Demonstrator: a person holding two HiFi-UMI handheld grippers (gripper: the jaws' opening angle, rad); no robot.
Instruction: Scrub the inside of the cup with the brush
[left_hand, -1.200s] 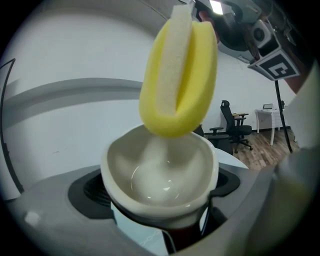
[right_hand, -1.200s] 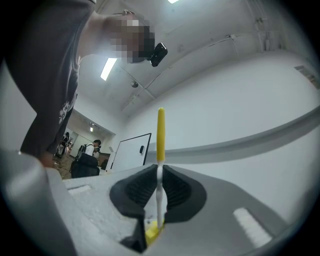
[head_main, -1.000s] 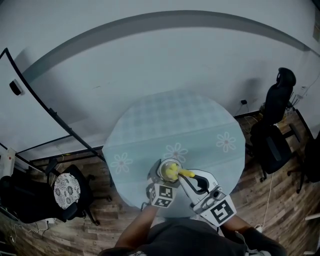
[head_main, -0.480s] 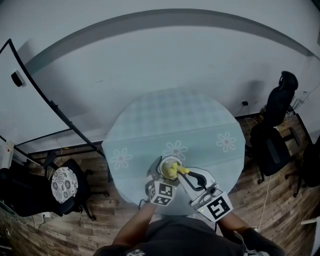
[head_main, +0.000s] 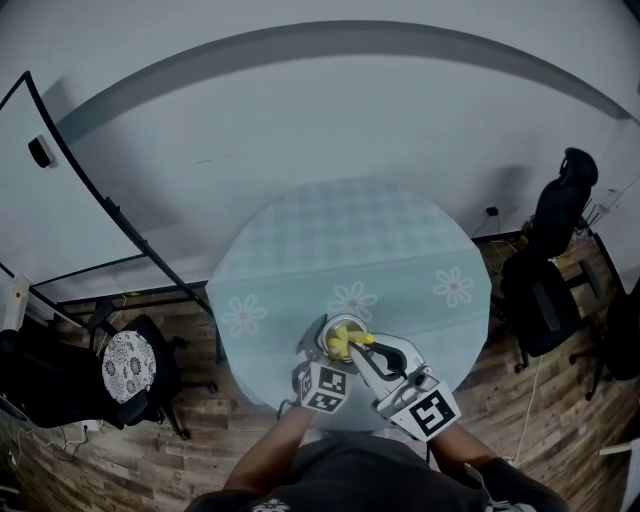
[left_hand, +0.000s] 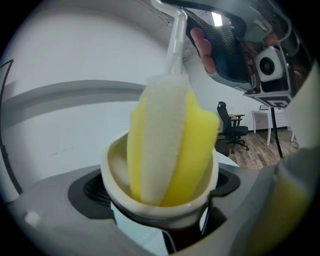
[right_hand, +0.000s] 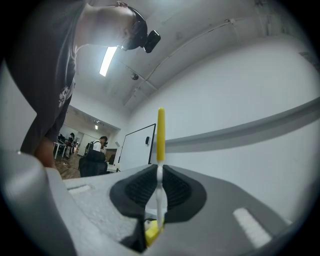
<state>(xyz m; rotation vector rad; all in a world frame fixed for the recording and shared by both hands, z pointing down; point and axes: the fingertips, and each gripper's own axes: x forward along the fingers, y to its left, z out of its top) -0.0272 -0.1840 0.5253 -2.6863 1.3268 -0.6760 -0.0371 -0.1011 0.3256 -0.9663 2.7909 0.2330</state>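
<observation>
The left gripper (left_hand: 160, 200) has its jaws closed round the cup (left_hand: 156, 214) and grips it by the wall just under the rim. The cup stands upright between the two jaws, its open mouth turned up toward the right gripper. In the head view it is just in front of the left gripper's marker cube (head_main: 322, 388), above the near part of the table (head_main: 350, 240).

The right gripper (right_hand: 159, 192) is above the left one and slightly to its right side, pointing down into the cup. Its jaws are pressed together on the brush (left_hand: 165, 145). The thin white stem (right_hand: 159, 195) sits tight between the two black pads (right_hand: 137, 192), and the yellow end of the handle (right_hand: 160, 135) sticks out past the jaws on the far side.

The brush head, a yellow and white sponge, hangs below the right gripper and is partly inside the cup. Its lower part is down in the cup and touches the inner wall, while its upper part rises above the rim.
</observation>
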